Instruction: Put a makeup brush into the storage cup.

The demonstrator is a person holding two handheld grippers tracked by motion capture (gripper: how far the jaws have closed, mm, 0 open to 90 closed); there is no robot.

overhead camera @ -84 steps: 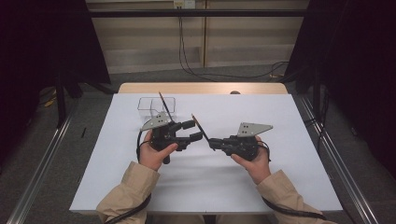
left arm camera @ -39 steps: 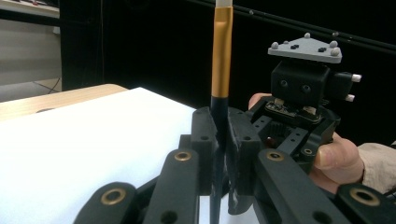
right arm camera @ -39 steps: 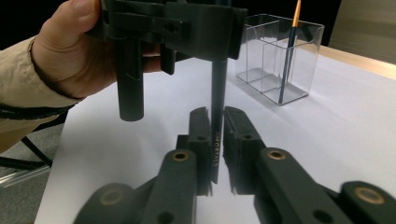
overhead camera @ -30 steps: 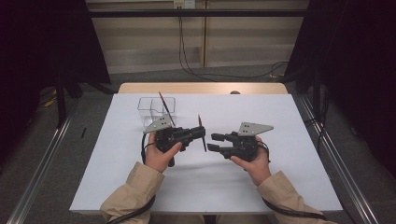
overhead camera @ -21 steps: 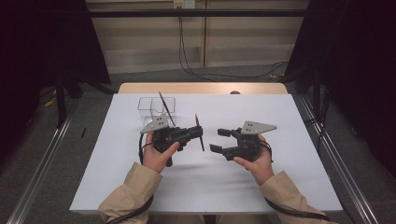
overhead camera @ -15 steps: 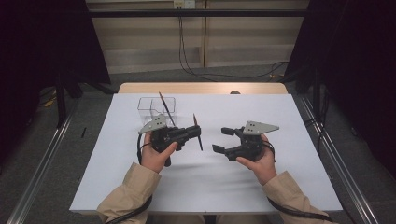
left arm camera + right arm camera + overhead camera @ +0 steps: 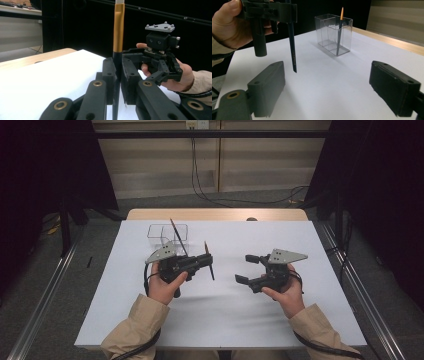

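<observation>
My left gripper [image 7: 206,261] is shut on a thin dark paintbrush [image 7: 212,273] and holds it clear of the white sheet. In the left gripper view the pads clamp the dark handle just below the brush's gold ferrule [image 7: 118,30]. My right gripper [image 7: 246,269] sits a short way to the right of the brush; its jaws have just been opening and nothing is between them. The right gripper view has its two jaws [image 7: 332,87] wide apart, with the held brush [image 7: 292,45] hanging in front at the left. A second brush [image 7: 176,235] leans in a clear box [image 7: 160,232].
A white sheet [image 7: 300,320] covers the table, with a strip of bare wood [image 7: 215,214] along the far edge. The clear box [image 7: 334,35] stands at the far left of the sheet. Dark curtains and metal floor rails flank the table.
The right gripper has drawn away to the right from the brush and its jaws have spread wide. The left gripper keeps hold of the brush and has barely moved.
</observation>
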